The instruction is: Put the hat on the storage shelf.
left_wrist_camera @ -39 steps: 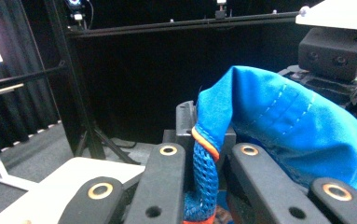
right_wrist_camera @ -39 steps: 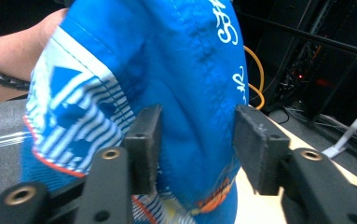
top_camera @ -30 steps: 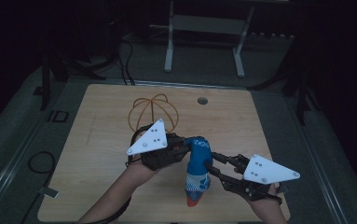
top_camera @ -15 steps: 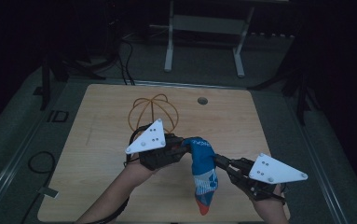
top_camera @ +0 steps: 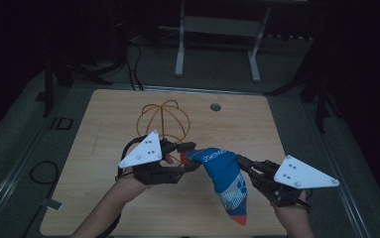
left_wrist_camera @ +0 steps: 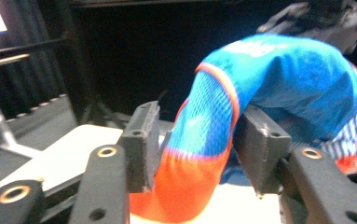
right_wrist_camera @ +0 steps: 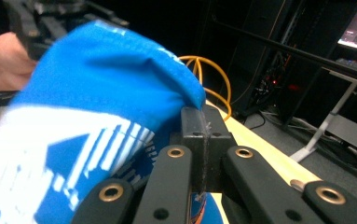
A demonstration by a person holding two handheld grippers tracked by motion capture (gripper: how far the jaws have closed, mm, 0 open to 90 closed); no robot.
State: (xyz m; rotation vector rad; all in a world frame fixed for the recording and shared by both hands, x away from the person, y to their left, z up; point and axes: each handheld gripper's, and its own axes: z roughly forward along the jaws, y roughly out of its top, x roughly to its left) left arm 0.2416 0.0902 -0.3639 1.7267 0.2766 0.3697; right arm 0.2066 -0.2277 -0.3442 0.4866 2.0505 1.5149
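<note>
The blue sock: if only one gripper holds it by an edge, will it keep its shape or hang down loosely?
Probably loosely. The blue sock already droops from the right gripper, its orange toe hanging lowest, so it looks floppy and light. It bends softly between the left gripper's parted jaws, which have just been opening, so it seems unlikely to roll or break. The knit fabric probably is not slippery.

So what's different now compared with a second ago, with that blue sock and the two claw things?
The left gripper has just been opening, with the sock cuff between its jaws. The right gripper closed on the sock's edge. The sock now hangs lower, toe toward the table. The orange wire ball stayed put.
</note>
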